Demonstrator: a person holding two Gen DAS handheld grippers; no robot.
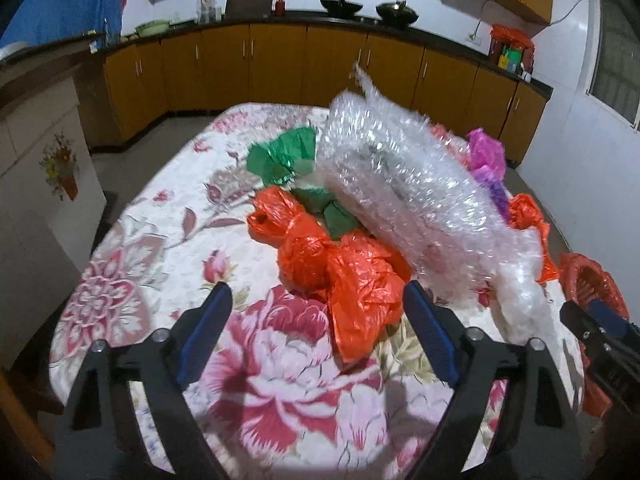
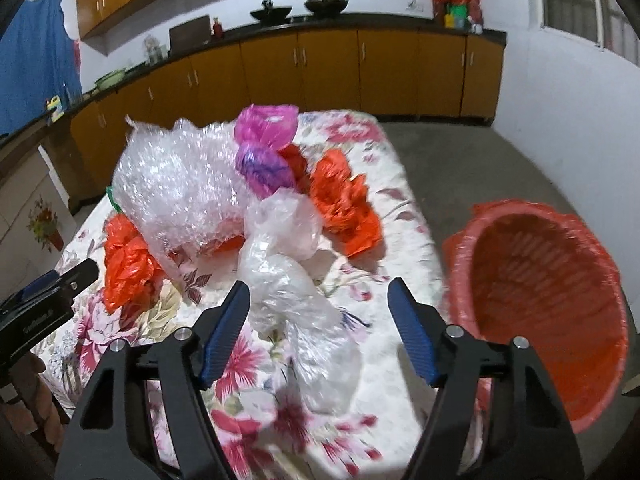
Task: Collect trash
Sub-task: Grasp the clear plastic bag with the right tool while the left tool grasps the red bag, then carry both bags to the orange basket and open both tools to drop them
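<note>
A pile of trash lies on the floral-covered table (image 1: 168, 240): a big sheet of bubble wrap (image 1: 400, 184) (image 2: 176, 188), orange plastic bags (image 1: 340, 272) (image 2: 128, 264), green paper (image 1: 284, 156), a pink bag (image 2: 264, 148) and clear crumpled plastic (image 2: 288, 280). My left gripper (image 1: 318, 296) is open, just short of the near orange bag. My right gripper (image 2: 318, 292) is open, with the clear plastic lying between its fingers. An orange-red basket (image 2: 548, 280) stands at the table's right edge.
Brown kitchen cabinets (image 1: 280, 60) with a dark counter line the back wall. A white cabinet with a flower sticker (image 1: 48, 176) stands on the left. Grey floor (image 2: 460, 160) lies right of the table. The right gripper shows in the left view's right edge (image 1: 600, 328).
</note>
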